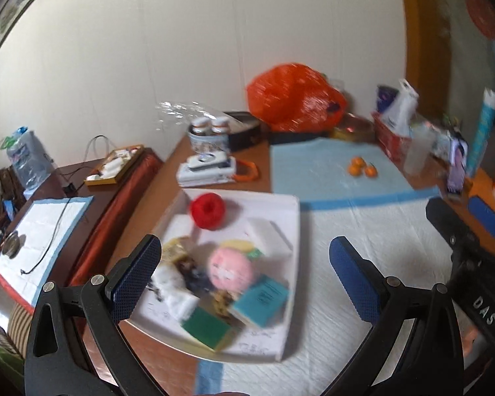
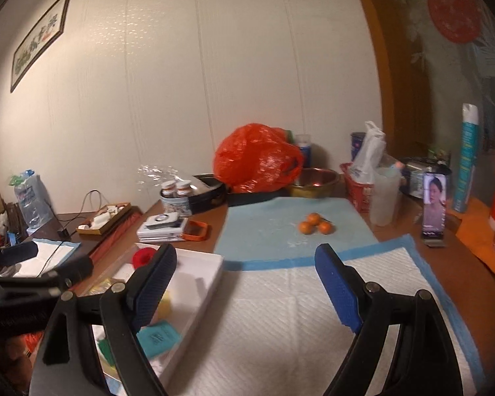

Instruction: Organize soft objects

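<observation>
Both grippers, left (image 1: 244, 274) and right (image 2: 246, 283), hang wide open and empty, so nothing is picked yet. The soft things, a red yarn ball (image 1: 208, 210), a pink plush (image 1: 229, 269) and sponges, sit heaped in the white tray (image 1: 292, 217). Next call, I'd say: drop a gripper over one piece, clear of the tray wall, with the bare white pad (image 2: 280, 330) alongside offering open room.

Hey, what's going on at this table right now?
A person holds two grippers over a padded table, sorting soft things. Both the left gripper and right gripper are open and empty. The white tray already holds a red yarn ball, a pink plush and sponges. Nothing is being gripped at present.
</observation>
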